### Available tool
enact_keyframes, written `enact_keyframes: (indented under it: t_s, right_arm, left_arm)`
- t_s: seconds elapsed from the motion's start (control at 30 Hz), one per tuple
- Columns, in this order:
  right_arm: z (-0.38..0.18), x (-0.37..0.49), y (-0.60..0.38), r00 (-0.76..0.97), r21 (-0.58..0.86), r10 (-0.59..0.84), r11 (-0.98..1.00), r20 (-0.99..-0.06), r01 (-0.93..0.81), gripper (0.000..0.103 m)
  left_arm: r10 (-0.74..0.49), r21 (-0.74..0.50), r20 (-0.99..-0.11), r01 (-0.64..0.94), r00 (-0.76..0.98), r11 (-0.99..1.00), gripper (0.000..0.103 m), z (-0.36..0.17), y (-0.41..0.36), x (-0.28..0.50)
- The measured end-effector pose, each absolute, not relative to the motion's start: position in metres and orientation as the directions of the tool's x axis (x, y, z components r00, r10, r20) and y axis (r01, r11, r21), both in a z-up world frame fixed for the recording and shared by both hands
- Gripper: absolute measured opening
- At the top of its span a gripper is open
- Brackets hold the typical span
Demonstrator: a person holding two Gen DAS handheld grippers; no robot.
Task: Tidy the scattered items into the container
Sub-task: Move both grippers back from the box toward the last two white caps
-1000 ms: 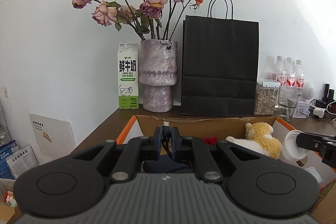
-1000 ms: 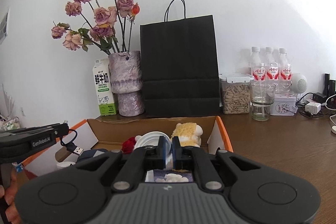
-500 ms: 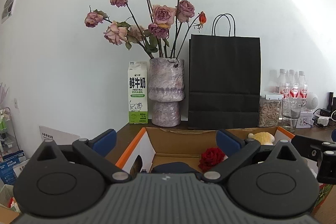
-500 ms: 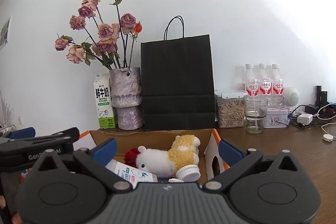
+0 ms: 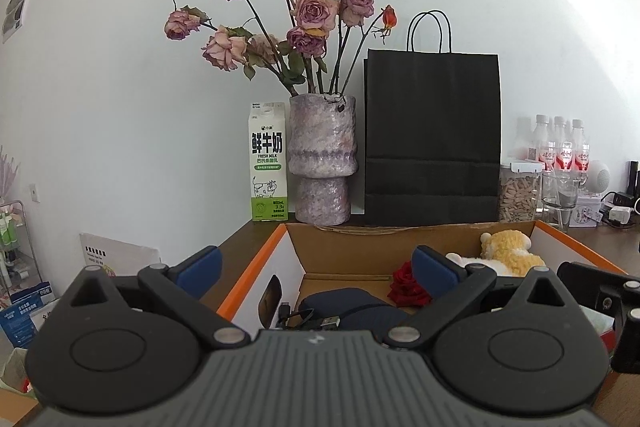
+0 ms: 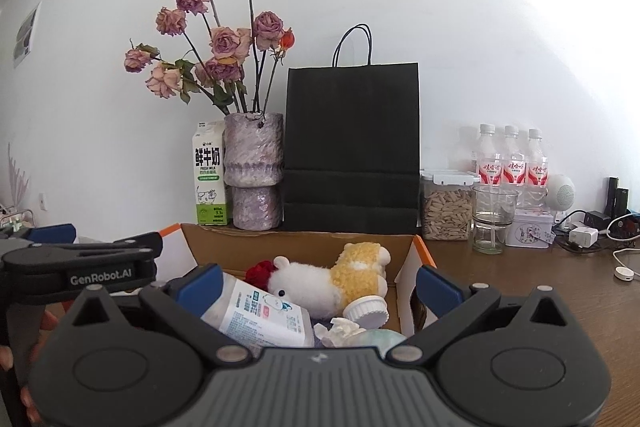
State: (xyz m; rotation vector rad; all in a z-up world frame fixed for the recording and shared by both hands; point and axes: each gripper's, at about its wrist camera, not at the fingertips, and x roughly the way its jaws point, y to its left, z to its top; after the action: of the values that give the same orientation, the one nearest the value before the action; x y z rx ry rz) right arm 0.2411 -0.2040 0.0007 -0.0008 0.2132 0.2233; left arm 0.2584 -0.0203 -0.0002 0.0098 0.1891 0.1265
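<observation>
The open cardboard box (image 5: 336, 251) with orange edges stands on the wooden table just ahead. In the left wrist view my left gripper (image 5: 316, 267) is open above its near-left corner, nothing between its blue pads. Below it lie a dark blue pouch (image 5: 344, 307), a USB cable (image 5: 320, 321), a red rose (image 5: 406, 287) and a yellow-and-white plush toy (image 5: 508, 251). My right gripper (image 6: 318, 283) is open over the box (image 6: 280, 247), apart from the white labelled bottle (image 6: 264, 315), plush toy (image 6: 352, 279) and crumpled tissue (image 6: 340, 329) inside.
Behind the box stand a milk carton (image 5: 268, 171), a vase of dried roses (image 5: 322, 163) and a black paper bag (image 5: 432, 139). To the right are a jar of seeds (image 6: 446, 211), a glass (image 6: 492, 219), water bottles (image 6: 512, 163) and chargers with cables (image 6: 588, 231).
Both grippers went from shut to wide open. The cable that was at the left fingertips and the white bottle that was at the right fingertips now lie in the box.
</observation>
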Motion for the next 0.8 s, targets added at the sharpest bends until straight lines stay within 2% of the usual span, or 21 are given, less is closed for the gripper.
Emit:
enact_keyframes:
  t_s: [0.6,0.8]
  right_arm:
    - [-0.012,0.231,-0.206,0.949,-0.005,0.202,0.978,-0.243,-0.209,0.103]
    - [-0.019,0.228,-0.207,0.940,-0.006,0.191,0.980,-0.283,-0.201,0.103]
  left_arm:
    - [0.174,0.043,-0.219,-0.169,0.960,0.985,0.103,-0.009,-0.002,0.237]
    - [0.178,0.069,-0.225,-0.167,0.958,0.984,0.103,-0.013,-0.002,0.224]
